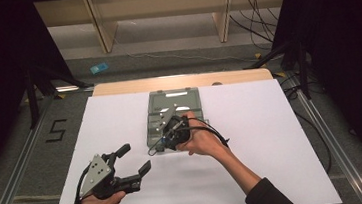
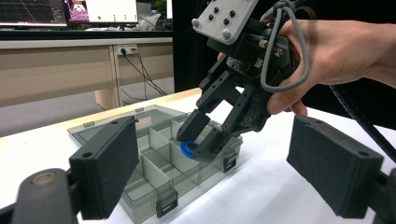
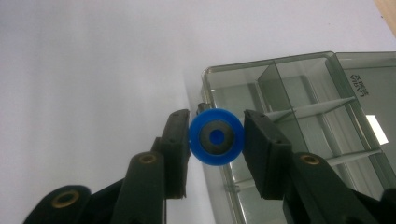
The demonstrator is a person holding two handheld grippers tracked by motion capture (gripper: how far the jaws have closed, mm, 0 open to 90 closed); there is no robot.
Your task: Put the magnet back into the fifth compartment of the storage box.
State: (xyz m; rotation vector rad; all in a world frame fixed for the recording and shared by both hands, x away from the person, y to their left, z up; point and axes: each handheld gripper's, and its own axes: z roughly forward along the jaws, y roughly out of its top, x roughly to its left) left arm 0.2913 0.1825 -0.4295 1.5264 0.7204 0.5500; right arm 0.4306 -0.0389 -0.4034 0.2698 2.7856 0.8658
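A grey see-through compartment box lies open in the middle of the white sheet. My right gripper hangs over the box's near edge, tilted down. It is shut on a small blue round part with a dark centre, held just above the box's corner. The left gripper view shows that gripper holding the blue part over the box's near compartments. My left gripper rests low at the front left, open and holding nothing, pads wide apart.
The white sheet covers the table, with a wooden edge at the far side. A blue item and cables lie on the floor beyond. A "5" mark is on the floor at left.
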